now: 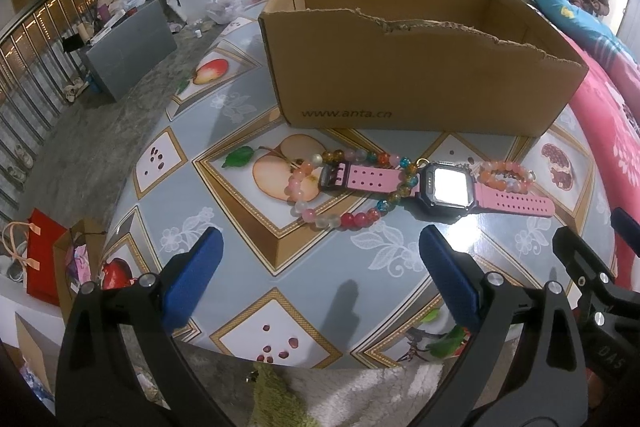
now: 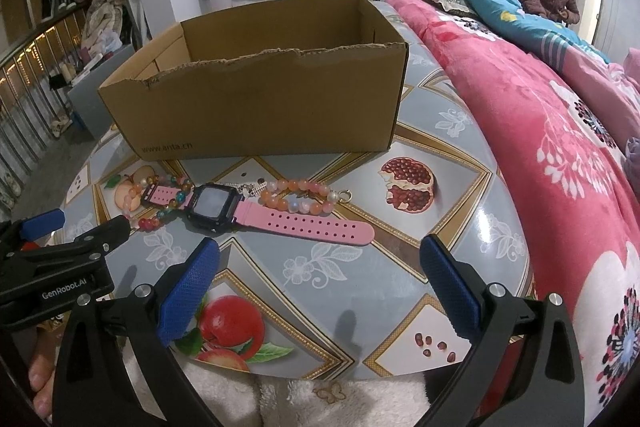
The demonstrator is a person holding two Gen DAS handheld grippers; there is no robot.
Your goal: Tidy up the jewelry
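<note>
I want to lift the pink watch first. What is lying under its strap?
The multicolored bead bracelet passes under the pink watch strap beside the black case. How the beads lie beneath the strap is covered.

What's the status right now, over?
Both grippers, left and right, open, empty. Pink watch and two bead bracelets on table, outside cardboard box. Watch strap overlies multicolour bracelet.

R gripper jaws wide, empty, above table. Pink watch + bead bracelets lie before cardboard box. L gripper at left edge.
</note>
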